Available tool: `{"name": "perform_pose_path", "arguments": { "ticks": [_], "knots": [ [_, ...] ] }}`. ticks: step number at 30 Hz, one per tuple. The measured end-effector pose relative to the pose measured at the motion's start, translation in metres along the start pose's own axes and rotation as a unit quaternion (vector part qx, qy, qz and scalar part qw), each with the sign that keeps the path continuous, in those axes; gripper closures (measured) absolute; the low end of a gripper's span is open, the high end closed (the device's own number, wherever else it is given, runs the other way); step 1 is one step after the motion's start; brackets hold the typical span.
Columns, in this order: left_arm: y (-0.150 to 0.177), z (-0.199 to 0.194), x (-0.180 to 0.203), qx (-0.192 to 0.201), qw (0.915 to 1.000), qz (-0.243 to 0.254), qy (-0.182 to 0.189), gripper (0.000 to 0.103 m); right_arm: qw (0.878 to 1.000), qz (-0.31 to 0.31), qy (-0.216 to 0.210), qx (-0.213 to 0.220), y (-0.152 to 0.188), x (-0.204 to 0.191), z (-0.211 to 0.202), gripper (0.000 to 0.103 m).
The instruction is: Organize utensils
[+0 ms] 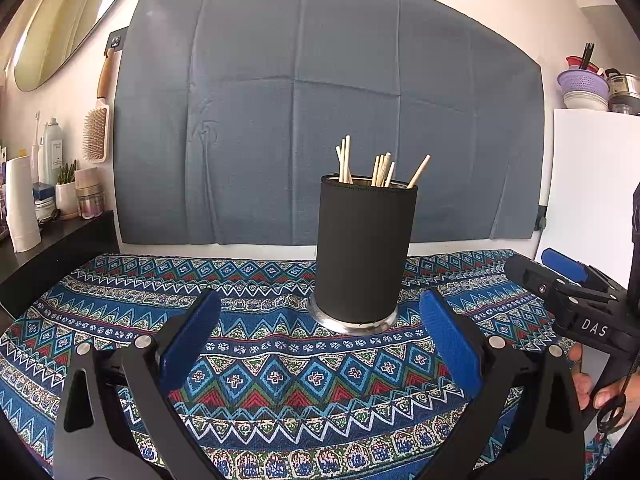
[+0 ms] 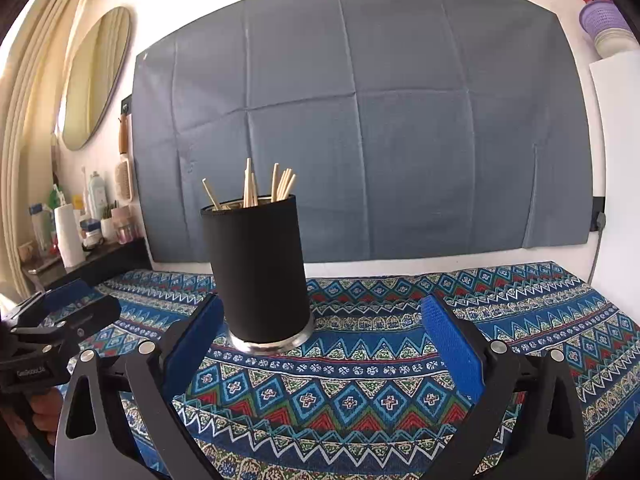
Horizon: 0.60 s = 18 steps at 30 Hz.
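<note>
A black cylindrical holder [image 1: 364, 252] [image 2: 260, 272] with a metal base stands upright on the patterned tablecloth [image 1: 280, 380] [image 2: 400, 360]. Several wooden chopsticks [image 1: 380, 168] [image 2: 276, 184] stick out of its top. My left gripper [image 1: 320, 304] is open just in front of the holder, nothing between its blue pads. My right gripper [image 2: 322, 312] is open too, the holder standing by its left fingertip, apart from it. The right gripper [image 1: 560, 276] shows at the right edge of the left wrist view; the left gripper [image 2: 60, 312] shows at the left edge of the right wrist view.
A grey cloth [image 1: 320, 100] hangs on the wall behind the table. A dark shelf [image 1: 60, 236] at left carries bottles, a paper roll and jars; a hairbrush [image 1: 98, 120] hangs above it. A white cabinet [image 1: 592, 184] at right bears bowls and a strainer. A hand [image 1: 600, 384] holds the right gripper.
</note>
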<state>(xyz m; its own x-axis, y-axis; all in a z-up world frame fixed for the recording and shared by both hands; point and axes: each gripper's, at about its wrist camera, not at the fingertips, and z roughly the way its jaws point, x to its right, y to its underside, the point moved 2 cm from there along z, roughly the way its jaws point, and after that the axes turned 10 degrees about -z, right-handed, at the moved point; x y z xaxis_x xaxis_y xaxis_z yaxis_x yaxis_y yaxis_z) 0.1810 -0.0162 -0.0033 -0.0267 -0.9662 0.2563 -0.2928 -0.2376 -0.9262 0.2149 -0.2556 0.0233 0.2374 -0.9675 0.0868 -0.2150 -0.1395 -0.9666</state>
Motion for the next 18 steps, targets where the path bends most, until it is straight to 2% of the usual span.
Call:
{"name": "perform_pose_path", "arguments": {
  "ticks": [3, 7, 10, 18],
  "knots": [
    [0.001, 0.002, 0.001, -0.004, 1.0000, 0.003, -0.002, 0.006, 1.000, -0.005, 0.018, -0.001, 0.001, 0.000, -0.001, 0.008],
    [0.002, 0.002, 0.003, -0.005, 0.9999, 0.010, -0.006, 0.006, 1.000, -0.014, 0.012, -0.010, 0.003, -0.003, -0.002, 0.008],
    [0.003, 0.000, 0.006, -0.004, 0.9999, 0.016, -0.005, 0.006, 1.000, -0.005, 0.014, 0.001, 0.002, 0.000, -0.007, 0.008],
    [0.002, -0.001, 0.002, -0.002, 0.9999, 0.006, -0.013, 0.006, 1.000, 0.009, 0.018, -0.005, 0.003, 0.006, -0.006, 0.008]
  ]
}}
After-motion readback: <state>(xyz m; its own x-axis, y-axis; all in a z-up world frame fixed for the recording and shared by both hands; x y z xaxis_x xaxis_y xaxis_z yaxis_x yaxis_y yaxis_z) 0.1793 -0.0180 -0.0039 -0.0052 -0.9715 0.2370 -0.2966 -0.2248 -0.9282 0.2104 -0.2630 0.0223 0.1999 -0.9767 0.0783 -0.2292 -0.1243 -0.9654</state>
